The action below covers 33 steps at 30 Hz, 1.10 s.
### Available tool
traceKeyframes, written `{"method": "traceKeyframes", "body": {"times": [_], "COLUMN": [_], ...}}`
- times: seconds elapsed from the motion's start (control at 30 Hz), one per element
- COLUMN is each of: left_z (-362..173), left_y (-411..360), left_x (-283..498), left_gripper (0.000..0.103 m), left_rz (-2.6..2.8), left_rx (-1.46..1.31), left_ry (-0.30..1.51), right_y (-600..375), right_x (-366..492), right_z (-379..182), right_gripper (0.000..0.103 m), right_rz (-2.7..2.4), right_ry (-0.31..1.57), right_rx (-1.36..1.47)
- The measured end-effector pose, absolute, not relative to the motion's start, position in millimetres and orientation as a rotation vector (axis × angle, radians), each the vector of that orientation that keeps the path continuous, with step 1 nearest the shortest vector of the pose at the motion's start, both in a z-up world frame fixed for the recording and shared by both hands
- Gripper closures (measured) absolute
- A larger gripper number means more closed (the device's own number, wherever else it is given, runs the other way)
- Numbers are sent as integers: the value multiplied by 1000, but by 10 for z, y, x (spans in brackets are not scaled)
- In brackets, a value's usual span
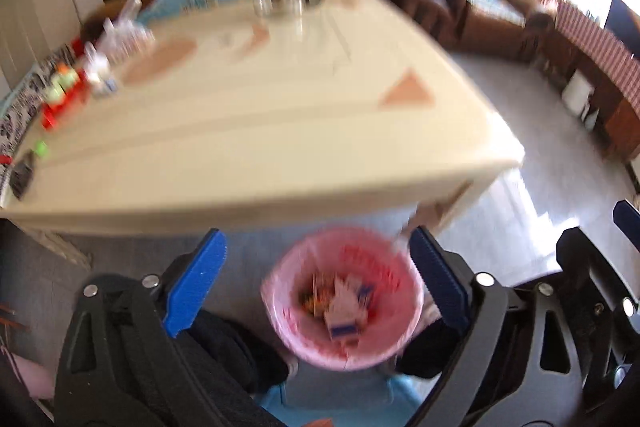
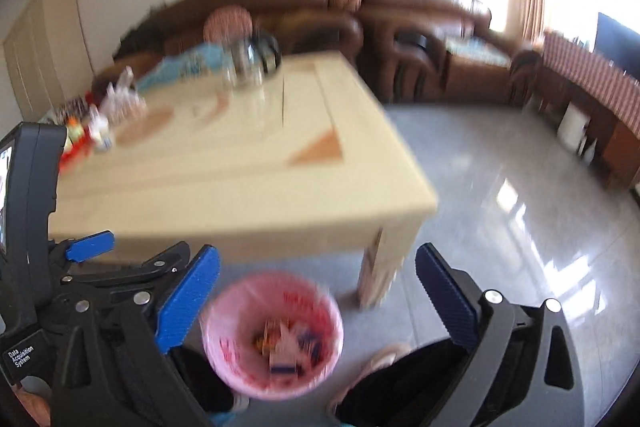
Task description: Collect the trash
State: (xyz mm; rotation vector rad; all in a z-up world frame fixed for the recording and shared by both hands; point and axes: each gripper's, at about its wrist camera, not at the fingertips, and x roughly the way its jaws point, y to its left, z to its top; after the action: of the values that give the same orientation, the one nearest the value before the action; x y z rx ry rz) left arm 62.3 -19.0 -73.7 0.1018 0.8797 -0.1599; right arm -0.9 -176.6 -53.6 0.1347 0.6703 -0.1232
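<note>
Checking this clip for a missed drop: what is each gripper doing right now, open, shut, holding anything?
Left gripper: open, nothing between the fingers.
Right gripper: open, nothing held; pink trash bin on the floor below.

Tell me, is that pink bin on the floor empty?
Not empty. The pink bin stands upright with blurred wrappers and cartons lying at its bottom; what exactly they are cannot be told.

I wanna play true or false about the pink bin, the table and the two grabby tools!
1. The pink bin stands on the floor in front of the table. True.
2. The bin is empty. False: wrappers and paper lie inside.
3. The left tool is open and holds nothing. True.
4. The right tool clamps a bottle. False: it is open and holds nothing.
5. A glass jug stands at the table's far end. True.
</note>
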Motion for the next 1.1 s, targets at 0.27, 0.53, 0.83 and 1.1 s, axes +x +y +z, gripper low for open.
{"method": "traceKeyframes", "body": {"times": [0.27, 0.53, 0.83, 1.1], "left_z": [81, 354, 413, 432], "left_y": [-70, 20, 44, 70], "left_x": [184, -64, -166, -241], "left_gripper": [6, 6, 6, 6], "left_rz": [-129, -100, -91, -81], "left_rx": [55, 50, 62, 57], "left_ry": [654, 608, 599, 584], "right_y": [-1614, -1512, -1516, -1522], "right_x": [-447, -710, -821, -849], "right_z": [187, 462, 518, 545], "right_gripper": [7, 7, 7, 7], "right_rz": [-154, -163, -177, -190], "right_ry": [474, 419, 409, 404], "right_rx": [83, 77, 75, 75]}}
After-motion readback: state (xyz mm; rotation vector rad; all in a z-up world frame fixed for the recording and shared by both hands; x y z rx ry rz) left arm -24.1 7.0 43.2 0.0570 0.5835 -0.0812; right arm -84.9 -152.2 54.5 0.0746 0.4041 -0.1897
